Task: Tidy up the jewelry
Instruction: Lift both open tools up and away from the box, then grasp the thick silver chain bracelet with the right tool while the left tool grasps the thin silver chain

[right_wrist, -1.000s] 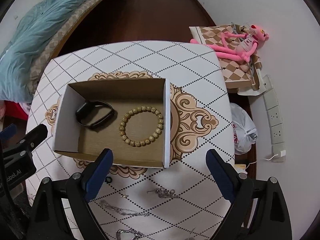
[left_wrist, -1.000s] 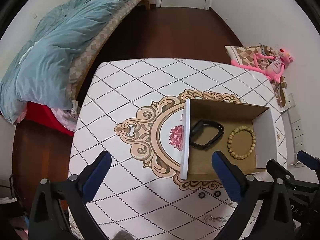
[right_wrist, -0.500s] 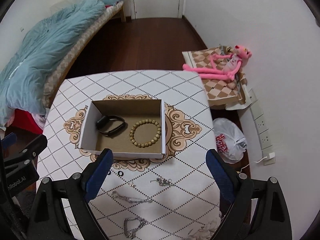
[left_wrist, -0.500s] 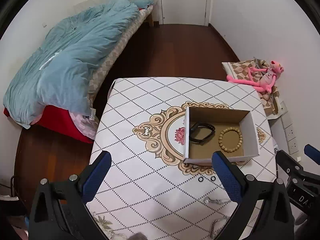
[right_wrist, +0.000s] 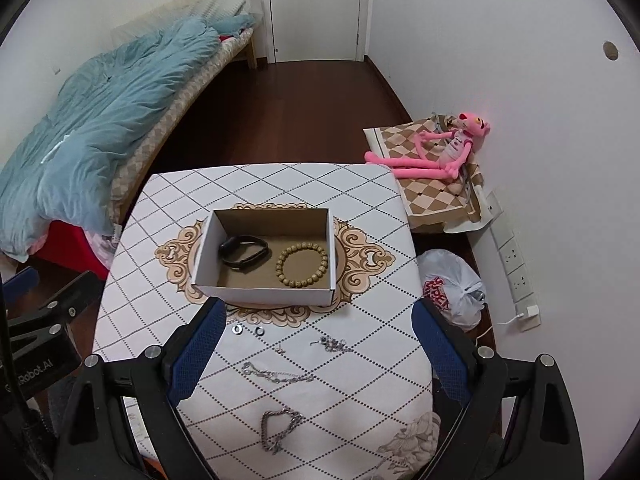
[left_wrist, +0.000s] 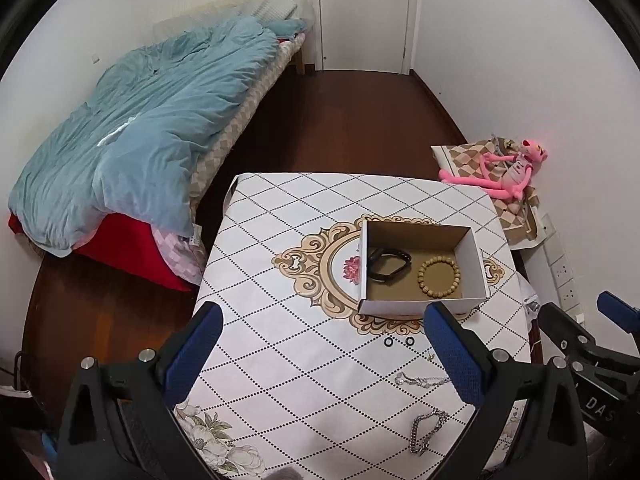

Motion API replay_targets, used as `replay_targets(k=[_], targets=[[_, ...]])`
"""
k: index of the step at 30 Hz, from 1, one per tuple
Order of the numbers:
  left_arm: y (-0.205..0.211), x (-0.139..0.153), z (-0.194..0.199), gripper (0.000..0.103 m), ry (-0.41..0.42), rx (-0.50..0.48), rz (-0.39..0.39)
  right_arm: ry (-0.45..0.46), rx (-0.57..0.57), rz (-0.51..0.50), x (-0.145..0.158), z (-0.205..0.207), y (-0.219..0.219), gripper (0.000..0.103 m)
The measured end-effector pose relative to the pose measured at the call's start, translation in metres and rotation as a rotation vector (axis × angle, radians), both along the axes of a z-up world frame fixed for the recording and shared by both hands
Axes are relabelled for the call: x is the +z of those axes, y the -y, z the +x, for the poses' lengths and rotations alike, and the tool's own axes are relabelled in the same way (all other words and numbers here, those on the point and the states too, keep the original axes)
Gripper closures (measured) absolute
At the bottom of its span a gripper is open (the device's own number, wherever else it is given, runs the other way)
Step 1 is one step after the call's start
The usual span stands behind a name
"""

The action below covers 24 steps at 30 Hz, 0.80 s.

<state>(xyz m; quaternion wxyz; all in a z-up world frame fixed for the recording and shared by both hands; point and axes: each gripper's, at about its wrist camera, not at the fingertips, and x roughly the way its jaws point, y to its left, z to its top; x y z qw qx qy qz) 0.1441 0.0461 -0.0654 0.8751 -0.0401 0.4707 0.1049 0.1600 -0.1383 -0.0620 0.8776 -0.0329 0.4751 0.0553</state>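
An open cardboard box (right_wrist: 264, 290) (left_wrist: 420, 306) stands mid-table. It holds a black wristband (right_wrist: 244, 251) (left_wrist: 389, 263) and a wooden bead bracelet (right_wrist: 302, 265) (left_wrist: 439, 272). In front of the box lie two small rings (right_wrist: 248, 329) (left_wrist: 398, 341), a thin silver chain (right_wrist: 276, 374) (left_wrist: 420, 380), a small silver piece (right_wrist: 334, 344) and a chunky silver chain (right_wrist: 278, 428) (left_wrist: 428, 430). My left gripper (left_wrist: 320, 352) is open and empty, high above the table's near left. My right gripper (right_wrist: 316, 344) is open and empty, high above the loose jewelry.
The table (right_wrist: 200, 184) has a white diamond-pattern cloth. A bed with a blue duvet (left_wrist: 140, 128) is at the left. A pink plush toy (right_wrist: 440, 152) on a checked cushion and a white plastic bag (right_wrist: 452, 288) lie on the floor at the right.
Both grippers have pulled up and back from the box. The view has widened to show the whole table, the loose jewelry and the room. Nothing on the table has moved.
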Motion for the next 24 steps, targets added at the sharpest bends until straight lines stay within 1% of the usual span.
replay_targets(k=[3,5,6,8,11,12,13,15,16,17,19,20,21,22,24], targets=[[-0.001,-0.007,-0.004,0.001,-0.001,0.002,0.004,-0.008,-0.004,0.014,-0.005,-0.005,0.001,0.008],[-0.002,-0.017,-0.008,0.001,-0.013,0.006,0.015,-0.032,-0.009,0.023,-0.016,-0.008,0.003,0.008],[-0.004,-0.028,-0.011,0.001,-0.031,0.014,0.014,-0.051,-0.008,0.023,-0.025,-0.009,0.004,0.008],[-0.007,-0.048,-0.016,0.001,-0.068,0.028,0.008,-0.106,-0.014,0.024,-0.049,-0.012,0.006,0.008],[-0.008,-0.082,-0.022,0.001,-0.136,0.046,0.015,-0.213,-0.026,0.028,-0.095,-0.019,0.011,0.008],[-0.008,-0.098,-0.025,0.001,-0.167,0.05,0.02,-0.242,-0.031,0.037,-0.109,-0.022,0.014,0.008],[-0.008,-0.108,-0.028,0.001,-0.188,0.054,0.023,-0.279,-0.037,0.048,-0.127,-0.025,0.016,0.008],[-0.007,-0.133,-0.034,0.001,-0.244,0.056,0.026,-0.343,-0.048,0.058,-0.157,-0.033,0.018,0.015],[-0.006,-0.141,-0.036,0.001,-0.26,0.055,0.029,-0.372,-0.052,0.066,-0.172,-0.036,0.019,0.023],[-0.005,-0.15,-0.04,0.001,-0.276,0.054,0.031,-0.393,-0.055,0.069,-0.184,-0.039,0.018,0.027],[-0.004,-0.164,-0.045,0.001,-0.307,0.051,0.034,-0.414,-0.056,0.078,-0.204,-0.045,0.016,0.028],[-0.004,-0.17,-0.047,0.001,-0.319,0.05,0.04,-0.417,-0.052,0.075,-0.212,-0.048,0.014,0.03],[-0.004,-0.174,-0.049,0.001,-0.328,0.049,0.045,-0.415,-0.047,0.065,-0.218,-0.049,0.011,0.031],[-0.004,-0.177,-0.05,0.001,-0.333,0.048,0.049,-0.371,-0.036,0.033,-0.218,-0.053,0.006,0.035],[-0.004,-0.18,-0.052,0.001,-0.338,0.047,0.052,-0.338,-0.01,-0.021,-0.219,-0.059,-0.003,0.042]])
